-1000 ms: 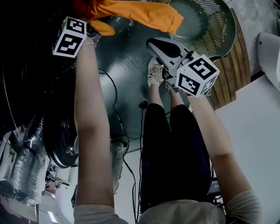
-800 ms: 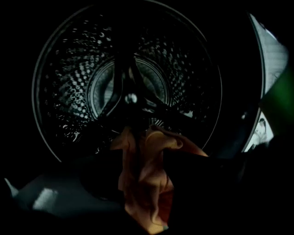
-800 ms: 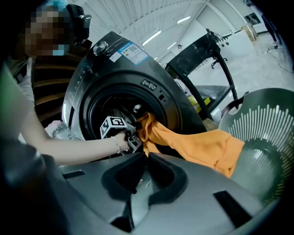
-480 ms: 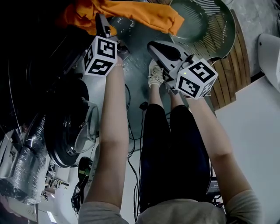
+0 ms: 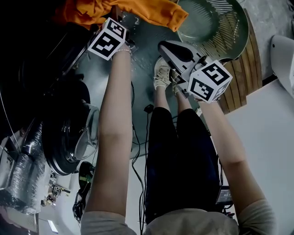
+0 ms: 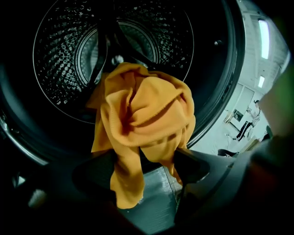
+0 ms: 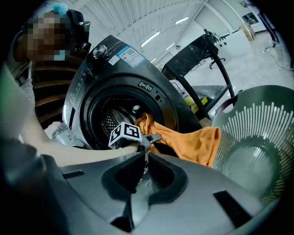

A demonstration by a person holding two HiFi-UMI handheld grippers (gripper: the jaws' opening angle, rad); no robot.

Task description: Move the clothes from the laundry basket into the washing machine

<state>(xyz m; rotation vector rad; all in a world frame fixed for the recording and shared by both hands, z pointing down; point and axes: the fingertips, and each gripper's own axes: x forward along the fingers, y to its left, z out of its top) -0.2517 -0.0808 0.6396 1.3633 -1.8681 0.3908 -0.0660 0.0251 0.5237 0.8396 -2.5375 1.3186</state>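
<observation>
An orange garment (image 6: 142,119) hangs over the lower rim of the washing machine's drum (image 6: 59,55), part inside and part trailing out over the sill. My left gripper (image 6: 144,167) is right in front of it with its jaws opening wide. The cloth's lower end dangles between them, and neither pad presses on it. In the head view the left gripper's marker cube (image 5: 108,39) sits just below the garment (image 5: 147,11). My right gripper (image 7: 146,158) is shut on nothing and held back by the green laundry basket (image 5: 216,23), whose inside shows no clothes.
The washing machine (image 7: 115,69) stands with its round door (image 5: 73,137) swung open at the left. A black cable (image 5: 138,151) runs over the floor between the machine and the person's legs (image 5: 179,151). A black metal rack (image 7: 206,50) stands behind the basket (image 7: 257,151).
My left arm has swung right, out of the dark drum mouth, and now sits at the garment's trailing end. The orange cloth has settled a little lower. The right gripper has stayed put.
</observation>
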